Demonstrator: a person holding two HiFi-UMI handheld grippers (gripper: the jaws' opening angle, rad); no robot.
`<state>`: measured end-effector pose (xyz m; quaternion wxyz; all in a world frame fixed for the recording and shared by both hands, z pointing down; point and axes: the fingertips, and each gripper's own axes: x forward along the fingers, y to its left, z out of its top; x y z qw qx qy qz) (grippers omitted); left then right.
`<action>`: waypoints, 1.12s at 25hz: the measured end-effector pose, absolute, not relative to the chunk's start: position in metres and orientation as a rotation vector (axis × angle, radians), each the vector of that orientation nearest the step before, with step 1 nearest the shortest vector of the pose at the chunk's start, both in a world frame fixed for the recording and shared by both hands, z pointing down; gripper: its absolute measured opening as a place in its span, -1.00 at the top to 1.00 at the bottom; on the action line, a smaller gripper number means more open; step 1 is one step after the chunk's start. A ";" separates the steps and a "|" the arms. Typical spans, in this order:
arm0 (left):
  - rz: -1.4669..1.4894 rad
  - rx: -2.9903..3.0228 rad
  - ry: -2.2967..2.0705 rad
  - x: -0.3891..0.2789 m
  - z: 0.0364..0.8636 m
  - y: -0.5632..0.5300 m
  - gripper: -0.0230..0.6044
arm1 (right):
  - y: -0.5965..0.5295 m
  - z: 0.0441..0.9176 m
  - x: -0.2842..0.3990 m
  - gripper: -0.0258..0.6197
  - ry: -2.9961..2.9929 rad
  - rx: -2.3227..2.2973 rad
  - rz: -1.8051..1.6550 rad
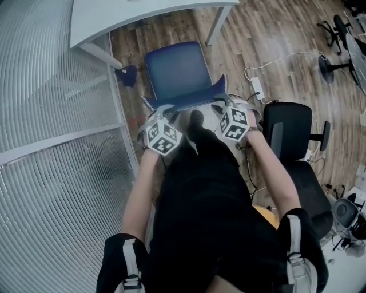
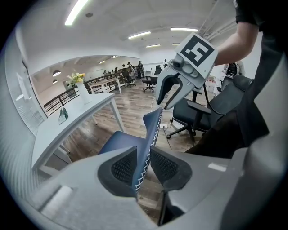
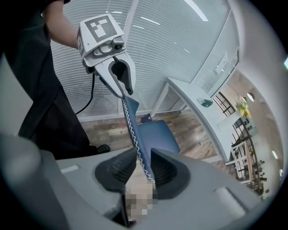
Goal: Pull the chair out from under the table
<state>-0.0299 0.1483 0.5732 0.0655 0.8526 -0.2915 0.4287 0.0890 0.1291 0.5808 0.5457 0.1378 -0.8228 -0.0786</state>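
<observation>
The person's dark torso is filling the near part of the head view. Beyond it the left gripper and right gripper are meeting the top edge of the backrest of the blue chair. Its seat is showing whole on the wooden floor, near the white counter but apparently clear of its edge. In the left gripper view the fingers are pinching the stitched backrest edge narrowly between them. In the right gripper view the fingers are straddling the same edge, one pad touching it and a gap showing on the other side, so that hold is looking loose. The pull-out is seeming nearly done. Any further draw is calling for the right fingers to clamp first, then both hands drawing back together, steering clear of the black office chair just beside.
</observation>
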 end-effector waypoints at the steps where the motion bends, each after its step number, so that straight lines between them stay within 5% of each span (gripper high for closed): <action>1: 1.285 2.571 -0.888 -0.033 0.572 0.149 0.62 | 0.129 0.578 0.088 0.61 -1.951 0.332 -0.191; 28: 0.869 2.615 -1.221 -0.087 0.480 0.147 0.82 | 0.127 0.452 0.016 0.91 -2.337 0.557 -0.171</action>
